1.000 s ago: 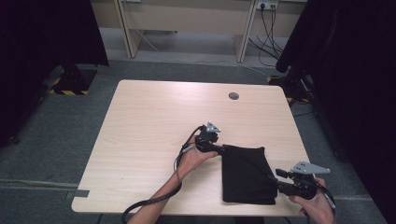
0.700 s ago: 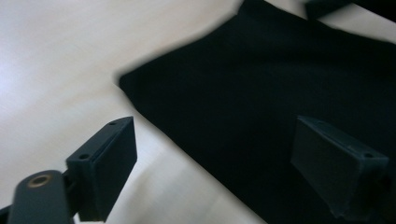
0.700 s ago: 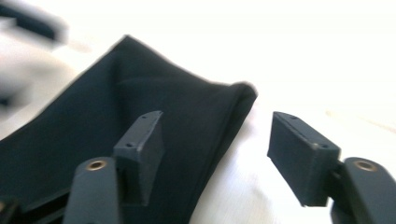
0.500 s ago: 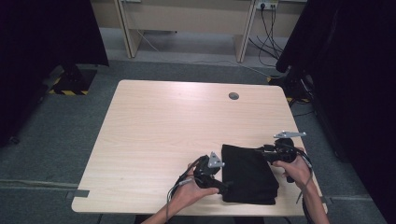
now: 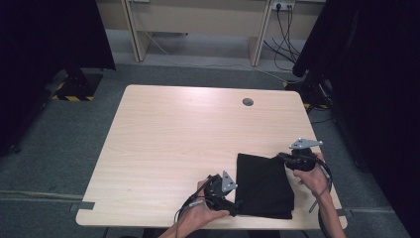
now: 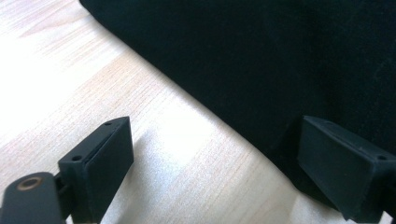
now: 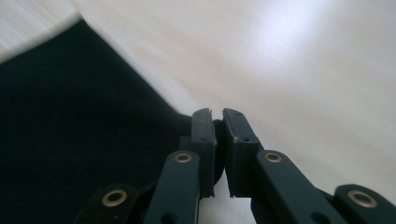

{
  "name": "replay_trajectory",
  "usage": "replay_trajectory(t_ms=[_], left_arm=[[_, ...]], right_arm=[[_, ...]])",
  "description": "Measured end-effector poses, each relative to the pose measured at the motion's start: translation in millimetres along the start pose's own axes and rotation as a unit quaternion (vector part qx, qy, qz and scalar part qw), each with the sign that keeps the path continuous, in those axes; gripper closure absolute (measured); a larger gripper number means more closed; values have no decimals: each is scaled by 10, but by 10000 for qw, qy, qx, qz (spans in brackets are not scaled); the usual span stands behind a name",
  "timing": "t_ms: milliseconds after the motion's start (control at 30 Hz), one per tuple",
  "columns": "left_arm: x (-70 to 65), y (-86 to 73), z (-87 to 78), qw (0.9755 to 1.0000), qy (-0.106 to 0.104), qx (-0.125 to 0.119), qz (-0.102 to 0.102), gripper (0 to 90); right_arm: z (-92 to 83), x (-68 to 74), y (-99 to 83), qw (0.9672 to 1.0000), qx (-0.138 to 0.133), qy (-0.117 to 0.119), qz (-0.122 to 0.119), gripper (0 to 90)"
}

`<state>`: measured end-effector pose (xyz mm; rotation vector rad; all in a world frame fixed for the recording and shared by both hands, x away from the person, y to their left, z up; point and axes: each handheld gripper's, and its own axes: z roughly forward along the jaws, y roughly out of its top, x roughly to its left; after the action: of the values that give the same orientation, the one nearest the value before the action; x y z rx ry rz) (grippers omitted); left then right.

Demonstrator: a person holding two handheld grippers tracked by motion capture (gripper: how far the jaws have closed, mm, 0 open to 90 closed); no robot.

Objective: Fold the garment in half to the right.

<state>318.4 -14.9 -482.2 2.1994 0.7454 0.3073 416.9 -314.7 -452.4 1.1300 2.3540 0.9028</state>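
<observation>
A folded black cloth [image 5: 262, 186] lies flat on the front right part of the light wooden table [image 5: 173, 139]. My left gripper [image 5: 236, 206] is at the cloth's near left corner, low over the table. Its jaws stand wide open [image 6: 215, 158], one over bare wood, the other at the edge of the black cloth [image 6: 257, 56]. My right gripper [image 5: 283, 156] is at the cloth's far right corner. There its jaws [image 7: 217, 116] are pressed together on the edge of the black cloth [image 7: 70, 140].
A round cable hole [image 5: 247, 102] sits near the table's far edge. The cloth lies close to the front and right edges. Black curtains hang at both sides, and desk legs with cables [image 5: 285, 29] stand on the grey floor beyond.
My left gripper moved from the cloth's far left corner down to its near left corner. My right gripper moved from the near right up to the far right corner. The cloth now lies flatter.
</observation>
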Motion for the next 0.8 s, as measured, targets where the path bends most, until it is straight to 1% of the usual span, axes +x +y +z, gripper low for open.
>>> replay_trajectory(t_ms=[33, 100, 167, 267, 333, 367, 400, 433, 500, 567, 633, 700, 733, 800], left_arm=[[-2, -2, -2, 10000, -9, -4, -2, 108], [0, -1, -1, 10000, -12, -4, 7, 110], [-1, -3, -3, 10000, -16, -9, 7, 111], [7, -8, -9, 10000, -55, -19, 18, 120], [17, -14, -16, 10000, -49, -27, 11, 126], [22, -16, -18, 10000, -49, -32, 5, 129], [34, -16, -20, 10000, -58, -24, 22, 129], [58, -13, -23, 10000, -56, -6, 16, 128], [112, -24, -40, 10000, 5, 8, -43, 128], [179, -58, -69, 9999, 80, -26, -106, 128], [245, -86, -99, 9997, 160, -35, -180, 128], [285, -110, -128, 9996, 187, -30, -211, 128], [298, -120, -139, 9996, 168, -36, -211, 128], [318, -130, -151, 9996, 131, -50, -250, 126]], right_arm=[[62, -11, -80, 10000, 75, -12, 15, 836], [85, -28, -149, 9999, -113, 24, 104, 833], [84, -32, -142, 9999, -93, -16, 71, 816], [109, -30, -105, 9998, -61, -160, -29, 795], [139, -30, -84, 9998, -87, -153, -13, 784], [161, -21, -49, 9998, -63, -195, 0, 724], [161, -21, -49, 9998, -63, -195, 0, 724], [181, -10, -26, 9997, -56, -221, 74, 710], [236, 25, 41, 9997, -25, -220, 81, 686], [285, 55, 110, 9995, 26, -301, 51, 630], [334, 66, 154, 9994, 2, -322, 110, 580], [379, 71, 200, 9992, -6, -344, 226, 490], [371, 81, 223, 9989, 10, -345, 316, 445], [296, 105, 255, 9986, -148, -258, 445, 400]])
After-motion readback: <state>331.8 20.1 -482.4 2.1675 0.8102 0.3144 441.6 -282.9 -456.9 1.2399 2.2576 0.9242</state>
